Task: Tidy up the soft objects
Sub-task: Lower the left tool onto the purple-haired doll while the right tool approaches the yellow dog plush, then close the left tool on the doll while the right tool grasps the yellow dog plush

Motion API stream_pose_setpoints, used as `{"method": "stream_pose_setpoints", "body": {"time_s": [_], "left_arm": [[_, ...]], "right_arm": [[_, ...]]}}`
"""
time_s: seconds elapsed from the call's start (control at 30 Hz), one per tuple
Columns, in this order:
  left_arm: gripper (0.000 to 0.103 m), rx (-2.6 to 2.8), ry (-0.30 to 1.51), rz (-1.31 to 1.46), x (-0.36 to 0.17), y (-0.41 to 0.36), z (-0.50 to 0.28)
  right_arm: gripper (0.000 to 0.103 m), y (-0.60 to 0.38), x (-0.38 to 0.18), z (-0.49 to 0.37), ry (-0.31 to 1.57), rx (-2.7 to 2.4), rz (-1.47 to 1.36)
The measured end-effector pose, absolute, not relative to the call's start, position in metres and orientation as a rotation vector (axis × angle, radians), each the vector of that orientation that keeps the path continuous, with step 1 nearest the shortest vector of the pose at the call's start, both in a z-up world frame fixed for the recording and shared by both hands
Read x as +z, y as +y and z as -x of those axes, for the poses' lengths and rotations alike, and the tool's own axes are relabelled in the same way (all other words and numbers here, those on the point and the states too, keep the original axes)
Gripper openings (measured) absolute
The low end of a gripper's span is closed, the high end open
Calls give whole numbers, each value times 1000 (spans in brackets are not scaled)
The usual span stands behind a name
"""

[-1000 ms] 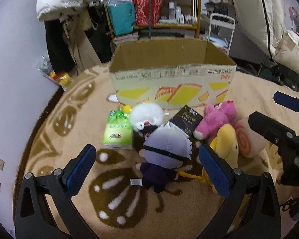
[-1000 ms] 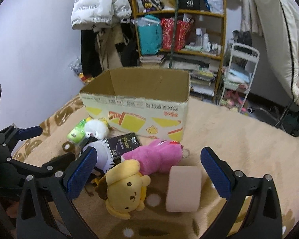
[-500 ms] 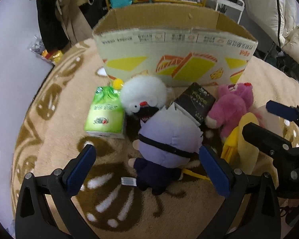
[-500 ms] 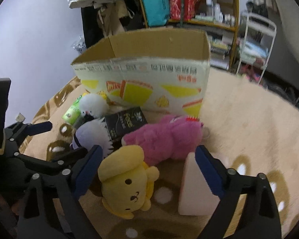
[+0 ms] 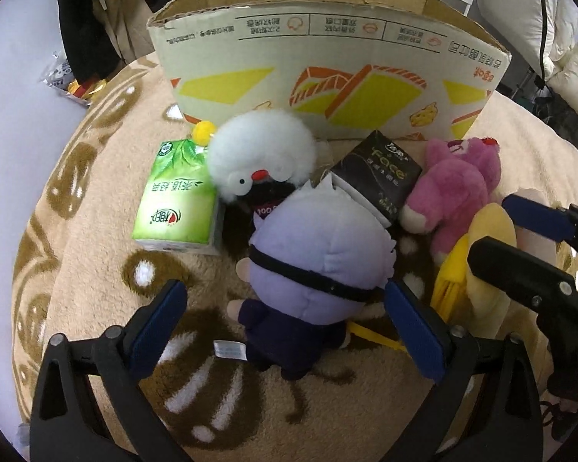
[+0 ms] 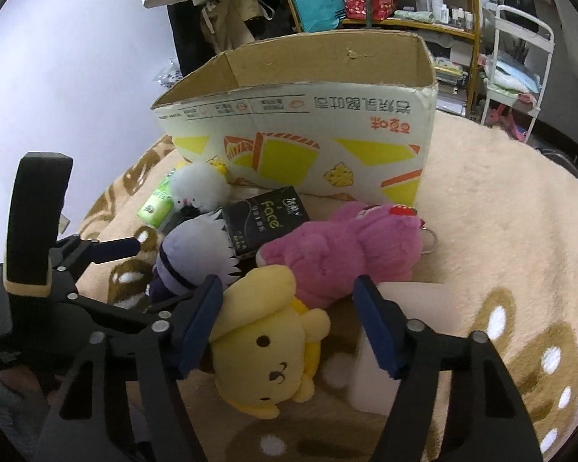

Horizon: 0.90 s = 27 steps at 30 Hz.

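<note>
We dropped both grippers onto pile before box (image 6: 296,115). Right gripper (image 6: 287,327) closing around yellow plush (image 6: 266,350), pads not yet pressing. Left gripper (image 5: 285,327) wide, starting to close, straddling purple doll (image 5: 316,265). 2 grasps imminent.

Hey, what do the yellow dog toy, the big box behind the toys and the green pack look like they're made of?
Yellow dog toy: short-pile plush fabric, matte and fuzzy, probably stuffed.
Big box: corrugated cardboard, brown raw inside, printed white outside, torn rim.
Green pack: glossy plastic film wrap, judging by its sheen; probably tissues.
</note>
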<state>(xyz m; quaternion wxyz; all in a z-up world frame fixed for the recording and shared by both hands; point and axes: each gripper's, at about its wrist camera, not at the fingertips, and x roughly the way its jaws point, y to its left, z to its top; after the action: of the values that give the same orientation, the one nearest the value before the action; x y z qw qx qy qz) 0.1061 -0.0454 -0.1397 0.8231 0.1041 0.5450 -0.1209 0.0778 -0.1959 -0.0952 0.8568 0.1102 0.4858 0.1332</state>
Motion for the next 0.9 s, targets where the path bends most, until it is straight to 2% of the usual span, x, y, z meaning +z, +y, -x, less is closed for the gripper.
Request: {"method": "stream_pose_setpoints", "body": {"time_s": [0.2, 0.43, 0.67, 0.83, 0.9], "left_arm": [[87, -265, 1160, -197, -140, -45, -105], [82, -281, 1217, -168, -151, -47, -109], [77, -272, 1256, -141, -159, -44, -114], [73, -259, 1252, -137, -160, -42, -112], [67, -253, 1253, -141, -160, -41, -110]], "right_arm": [[69, -192, -96, -82, 1027, 296, -260], [68, -190, -107, -87, 1063, 274, -279], [59, -191, -111, -87, 1087, 272, -307], [59, -193, -108, -79, 1086, 248, -328], [59, -192, -108, -78, 1090, 241, -323]]}}
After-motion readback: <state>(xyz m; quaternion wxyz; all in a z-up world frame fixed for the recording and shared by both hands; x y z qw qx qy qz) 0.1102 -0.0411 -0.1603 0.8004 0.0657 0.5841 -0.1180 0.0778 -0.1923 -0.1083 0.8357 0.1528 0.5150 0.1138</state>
